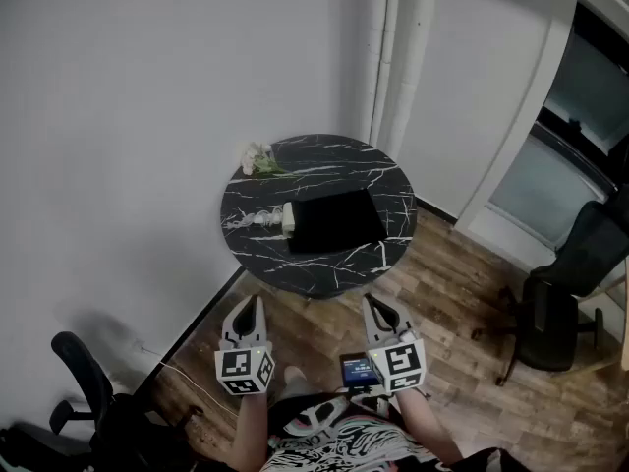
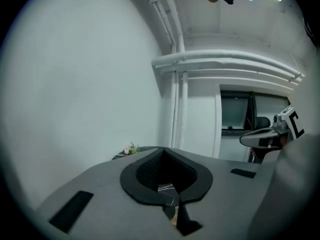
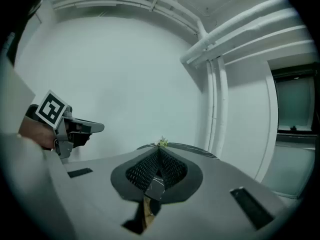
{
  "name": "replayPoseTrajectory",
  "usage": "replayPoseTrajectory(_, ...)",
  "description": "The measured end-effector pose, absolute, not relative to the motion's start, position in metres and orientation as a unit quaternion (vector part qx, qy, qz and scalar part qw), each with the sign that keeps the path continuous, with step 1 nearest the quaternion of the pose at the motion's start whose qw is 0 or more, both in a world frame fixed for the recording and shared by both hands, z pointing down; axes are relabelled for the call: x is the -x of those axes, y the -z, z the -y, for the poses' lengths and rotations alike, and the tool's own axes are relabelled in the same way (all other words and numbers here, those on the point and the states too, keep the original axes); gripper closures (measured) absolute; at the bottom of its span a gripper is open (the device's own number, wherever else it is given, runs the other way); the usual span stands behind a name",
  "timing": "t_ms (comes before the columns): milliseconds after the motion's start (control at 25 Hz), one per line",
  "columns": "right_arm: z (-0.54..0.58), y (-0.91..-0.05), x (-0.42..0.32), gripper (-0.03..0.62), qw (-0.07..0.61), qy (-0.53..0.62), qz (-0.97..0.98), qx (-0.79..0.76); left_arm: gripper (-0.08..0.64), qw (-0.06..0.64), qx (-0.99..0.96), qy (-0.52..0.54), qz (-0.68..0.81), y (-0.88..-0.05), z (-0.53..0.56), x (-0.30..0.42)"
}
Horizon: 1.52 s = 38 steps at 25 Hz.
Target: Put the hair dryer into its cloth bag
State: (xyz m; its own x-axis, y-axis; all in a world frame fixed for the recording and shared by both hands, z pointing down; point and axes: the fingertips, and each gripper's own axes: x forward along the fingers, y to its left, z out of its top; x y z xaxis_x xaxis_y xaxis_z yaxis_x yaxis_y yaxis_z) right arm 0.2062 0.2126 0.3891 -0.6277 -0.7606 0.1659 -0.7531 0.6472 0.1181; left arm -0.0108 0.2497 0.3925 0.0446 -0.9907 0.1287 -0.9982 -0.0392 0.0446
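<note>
On the round black marble table [image 1: 383, 180] lies a flat black cloth bag [image 1: 334, 220]. A pale hair dryer [image 1: 286, 217] rests against the bag's left edge, its light cord [image 1: 254, 219] trailing left. My left gripper [image 1: 250, 305] and right gripper [image 1: 375, 305] hang side by side over the wooden floor, short of the table's near edge. Both are shut with nothing between the jaws. The left gripper view shows my left gripper [image 2: 163, 151] shut and the right gripper [image 2: 267, 136] off to the right. The right gripper view shows my right gripper [image 3: 160, 149] shut too.
White flowers [image 1: 257, 158] lie at the table's far left rim. White pipes [image 1: 398, 57] run up the wall behind. A black office chair [image 1: 560, 293] stands at the right and another chair [image 1: 84, 386] at the lower left. A small screen device [image 1: 359, 370] sits by my right hand.
</note>
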Motion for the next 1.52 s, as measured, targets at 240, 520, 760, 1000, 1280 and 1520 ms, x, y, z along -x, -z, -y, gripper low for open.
replayPoseTrajectory(240,-0.217,-0.386,-0.206,0.574,0.092,0.018,0.903,-0.419,0.546,0.057,-0.715,-0.030,0.696,-0.388,-0.260,0.015)
replayPoseTrajectory(520,-0.220,-0.387,-0.194,0.574,0.091,0.015,0.908,-0.409,0.546,0.057,-0.712,-0.032,0.699,-0.388,-0.272,0.026)
replayPoseTrajectory(760,-0.223,-0.379,-0.179,0.573,0.057,0.014,0.916,-0.398,0.546,0.063,-0.707,-0.045,0.703,-0.391,-0.280,0.038)
replayPoseTrajectory(1000,-0.214,-0.389,-0.165,0.572,0.061,-0.005,0.918,-0.392,0.546,0.070,-0.719,-0.032,0.690,-0.393,-0.278,0.043)
replayPoseTrajectory(1280,-0.169,-0.410,-0.142,0.572,0.075,-0.028,0.912,-0.403,0.546,0.082,-0.729,-0.046,0.678,-0.418,-0.226,0.065)
replayPoseTrajectory(1520,-0.084,-0.425,-0.099,0.572,0.095,-0.035,0.906,-0.412,0.546,0.063,-0.757,-0.071,0.646,-0.427,-0.133,0.100)
